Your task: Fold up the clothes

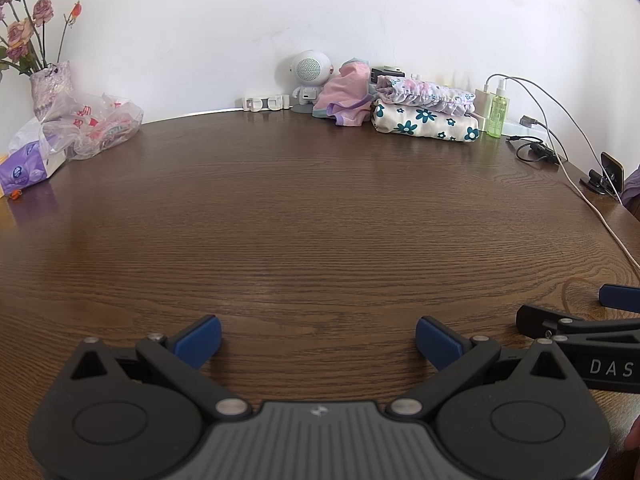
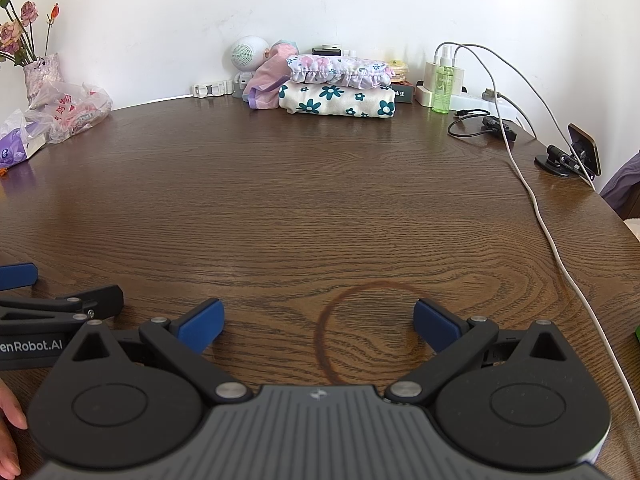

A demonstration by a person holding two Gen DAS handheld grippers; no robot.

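Note:
Two folded clothes are stacked at the back of the brown wooden table (image 1: 304, 216): a cream piece with teal flowers (image 1: 424, 122) (image 2: 336, 100) below, a frilled pastel floral piece (image 1: 424, 94) (image 2: 340, 70) on top. A crumpled pink garment (image 1: 346, 94) (image 2: 266, 80) leans beside them to the left. My left gripper (image 1: 318, 344) hovers open over bare wood near the front edge, holding nothing. My right gripper (image 2: 318, 326) is open too, above a dark ring stain (image 2: 368, 332). Each gripper shows at the edge of the other's view, side by side.
A white robot-shaped speaker (image 1: 310, 76) stands behind the pink garment. At the left are a flower vase (image 1: 50, 84), a plastic bag (image 1: 92, 126) and a tissue pack (image 1: 28, 170). At the right are a green spray bottle (image 2: 442, 88), chargers, cables (image 2: 540, 208) and a phone holder (image 2: 576, 156).

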